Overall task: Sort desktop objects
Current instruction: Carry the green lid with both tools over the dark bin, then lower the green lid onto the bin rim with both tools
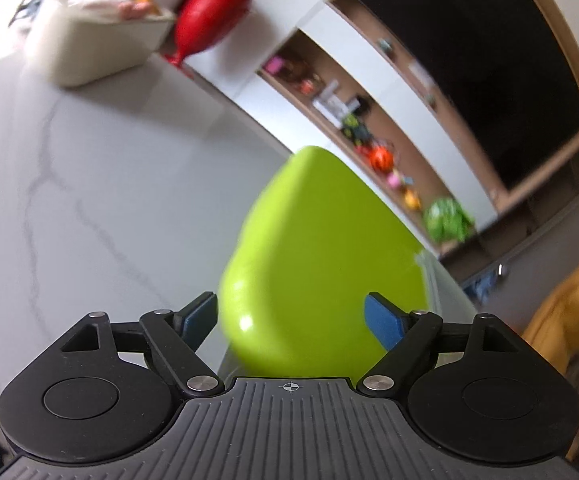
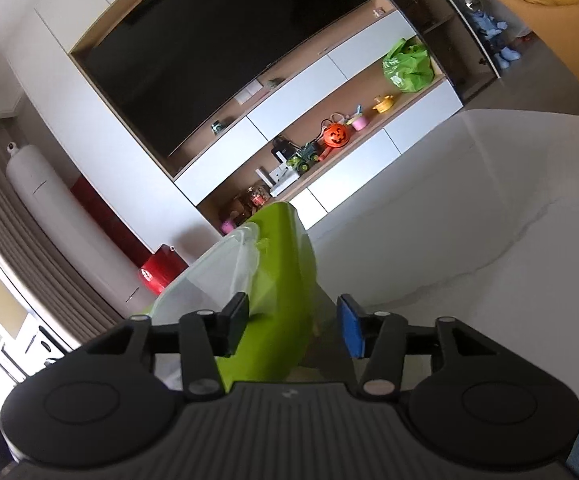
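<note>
Writing or brand marks cannot be read anywhere: the only mark is a small crosshair symbol on the ribbed body of each gripper, and the green container itself shows no label on the faces that are visible.

Seen from the left wrist, the lime-green container [image 1: 321, 256] is blurred and fills the space ahead of the left gripper [image 1: 291, 318]. It tapers away from the camera, its long axis running up and slightly right, narrow end far from the tongs. The left tongs stand wide, a blue pad [image 1: 383, 320] at either flank of the container's broad near end; whether the pads press on it I cannot tell.

Seen from the right wrist, the same container [image 2: 285, 300] is tilted, its long axis running from the gripper up toward the wall unit [image 2: 313, 92], and a clear plastic liner [image 2: 209, 276] sits in its open mouth. The right gripper [image 2: 293, 326] is at medium spread, its left finger against the container's rim beside the liner, its blue right pad [image 2: 351, 330] apart from the green wall.

Beyond the container lies a white marble table [image 1: 101, 184], with a cream bin [image 1: 89, 44] and a red vessel [image 1: 205, 20] at its far edge.
</note>
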A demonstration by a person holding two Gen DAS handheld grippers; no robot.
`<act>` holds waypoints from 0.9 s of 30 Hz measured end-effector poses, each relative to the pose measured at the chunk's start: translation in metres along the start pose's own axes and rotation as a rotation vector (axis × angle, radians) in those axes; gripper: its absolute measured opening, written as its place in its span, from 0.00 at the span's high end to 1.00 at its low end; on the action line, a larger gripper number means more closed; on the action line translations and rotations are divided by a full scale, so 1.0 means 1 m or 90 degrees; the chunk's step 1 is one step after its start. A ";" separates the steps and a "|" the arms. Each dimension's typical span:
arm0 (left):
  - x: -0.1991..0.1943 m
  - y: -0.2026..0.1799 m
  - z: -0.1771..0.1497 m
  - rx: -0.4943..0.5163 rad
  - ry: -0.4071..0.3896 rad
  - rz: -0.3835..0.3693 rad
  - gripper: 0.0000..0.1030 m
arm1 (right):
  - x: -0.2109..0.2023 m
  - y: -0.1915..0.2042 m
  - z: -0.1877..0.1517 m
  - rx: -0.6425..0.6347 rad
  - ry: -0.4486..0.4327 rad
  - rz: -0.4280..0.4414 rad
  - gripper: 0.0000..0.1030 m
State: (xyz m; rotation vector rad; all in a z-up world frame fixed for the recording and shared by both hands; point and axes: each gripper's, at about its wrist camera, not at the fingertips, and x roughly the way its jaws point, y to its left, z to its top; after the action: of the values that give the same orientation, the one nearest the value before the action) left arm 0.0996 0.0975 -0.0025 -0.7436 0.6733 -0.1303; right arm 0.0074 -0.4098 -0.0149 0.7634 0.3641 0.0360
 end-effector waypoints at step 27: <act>0.014 -0.023 0.000 0.060 0.063 -0.033 0.10 | -0.027 -0.014 -0.010 0.036 0.028 0.047 0.57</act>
State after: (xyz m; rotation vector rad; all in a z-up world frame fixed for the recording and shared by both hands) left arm 0.1136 0.0753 0.0054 -0.6678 0.7376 -0.2460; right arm -0.0223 -0.4172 -0.0229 0.8326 0.3801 0.1133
